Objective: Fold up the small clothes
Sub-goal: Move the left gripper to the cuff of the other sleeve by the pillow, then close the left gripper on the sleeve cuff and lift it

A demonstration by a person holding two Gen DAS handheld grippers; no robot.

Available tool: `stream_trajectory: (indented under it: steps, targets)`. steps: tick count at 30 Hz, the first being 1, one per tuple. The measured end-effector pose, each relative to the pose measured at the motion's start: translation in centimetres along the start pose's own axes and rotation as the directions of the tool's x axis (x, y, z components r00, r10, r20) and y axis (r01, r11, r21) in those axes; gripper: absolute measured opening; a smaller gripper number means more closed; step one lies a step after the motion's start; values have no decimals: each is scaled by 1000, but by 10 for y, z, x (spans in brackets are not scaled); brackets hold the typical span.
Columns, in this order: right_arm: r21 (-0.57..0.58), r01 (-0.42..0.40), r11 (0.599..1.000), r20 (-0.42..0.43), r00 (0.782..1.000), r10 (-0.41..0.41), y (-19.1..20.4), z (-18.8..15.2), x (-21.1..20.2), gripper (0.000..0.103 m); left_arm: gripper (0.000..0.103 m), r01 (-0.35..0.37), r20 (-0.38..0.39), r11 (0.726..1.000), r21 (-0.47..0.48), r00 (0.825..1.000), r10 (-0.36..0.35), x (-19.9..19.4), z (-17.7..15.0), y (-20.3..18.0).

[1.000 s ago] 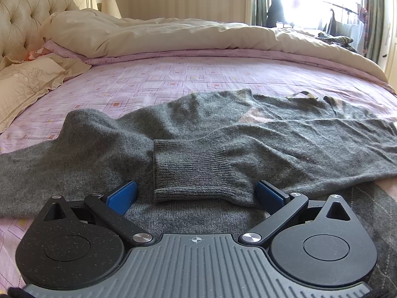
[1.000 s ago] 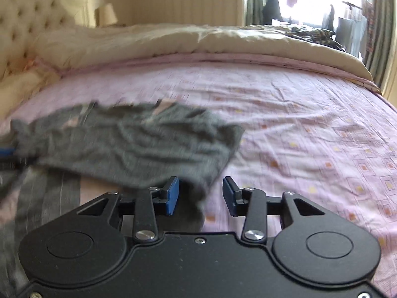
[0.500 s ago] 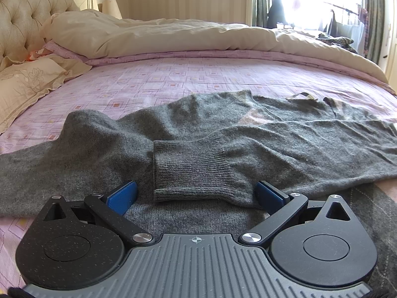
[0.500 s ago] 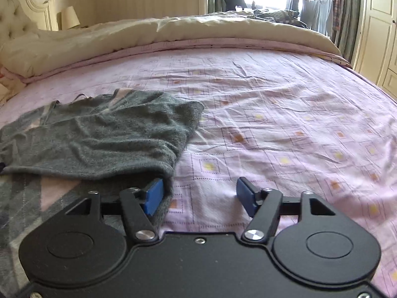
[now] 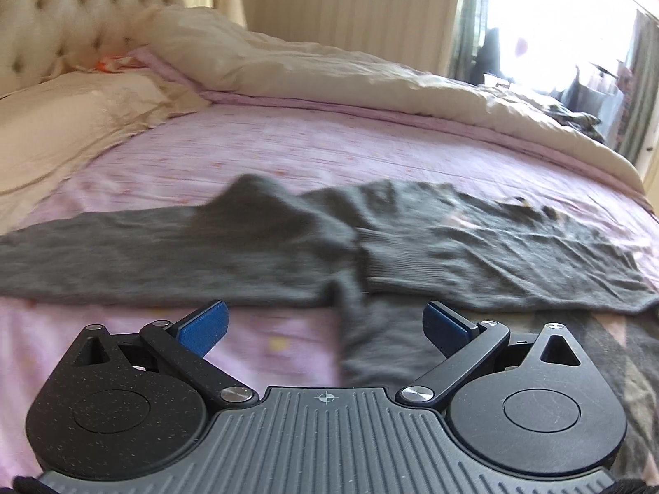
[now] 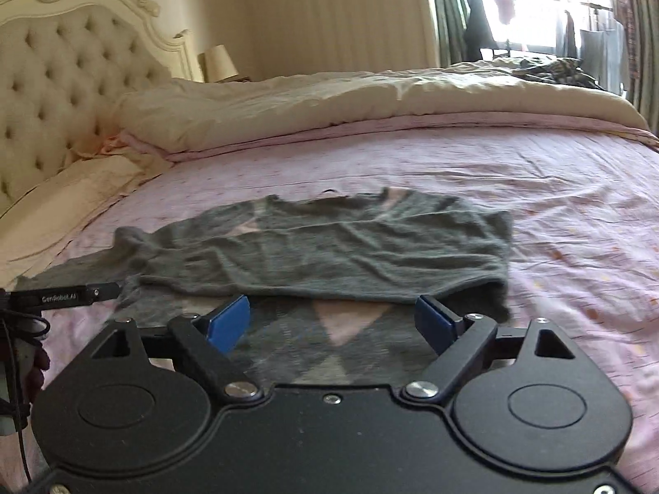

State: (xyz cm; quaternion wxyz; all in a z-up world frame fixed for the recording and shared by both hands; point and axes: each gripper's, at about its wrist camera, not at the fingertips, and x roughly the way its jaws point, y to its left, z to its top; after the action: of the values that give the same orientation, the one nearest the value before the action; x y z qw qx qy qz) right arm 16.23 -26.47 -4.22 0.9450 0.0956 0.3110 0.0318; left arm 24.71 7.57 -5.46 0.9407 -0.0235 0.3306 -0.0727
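Both your grippers are wide open, holding nothing: the grey sweater (image 6: 329, 247) lies just ahead of your left gripper (image 5: 325, 325) and right gripper (image 6: 331, 321).

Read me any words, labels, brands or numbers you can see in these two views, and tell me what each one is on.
"GenRobot.AI": white lettering on the black bar of the left gripper, seen at the left edge of the right wrist view.
No other text: the grey sweater and the pink bedsheet carry only patterns. The gripper body in the left wrist view bears a crosshair mark, no lettering.
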Motion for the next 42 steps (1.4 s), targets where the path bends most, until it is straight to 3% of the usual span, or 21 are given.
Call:
stream_trajectory:
  steps: [8,18,21,28,33,35,37,38,39,40,42]
  targets:
    - [-88,-102,991,1,995,102,79,-44,23,88,102,-139,3,975,-174,990,141,-23,7,112]
    - [-188,-99,977,9,995,102,106,-75,38,88,102,-242,-55,882,-405,969,240,-8,6,225]
    - [-190,-92,977,-11,996,91,107,-81,44,88,102,-252,-74,864,-437,967,245,2,5,243]
    - [-178,-101,979,-36,995,96,105,-82,50,93,101,-256,-27,857,-448,962,273,20,14,262]
    - [-212,-88,973,-43,996,81,111,-83,52,96,101,-191,25,833,-520,971,239,25,17,275]
    - [-202,-95,975,-42,995,89,109,-83,52,96,92,-155,51,817,-555,974,219,24,16,281]
    - [-197,-99,975,-42,995,92,108,-83,52,96,55,-151,48,789,-596,974,222,25,16,288]
    - [-197,-99,975,-42,995,93,108,-83,52,96,46,-162,41,771,-616,971,237,23,15,291]
    - [-197,-99,975,-43,995,92,108,-83,52,96,19,-163,38,757,-633,970,240,23,14,294]
    - [-197,-99,975,-42,995,93,108,-83,52,96,5,-156,31,745,-649,972,231,22,13,297]
    - [-197,-99,975,-42,995,92,108,-83,52,96,5,-145,40,729,-669,972,230,15,13,298]
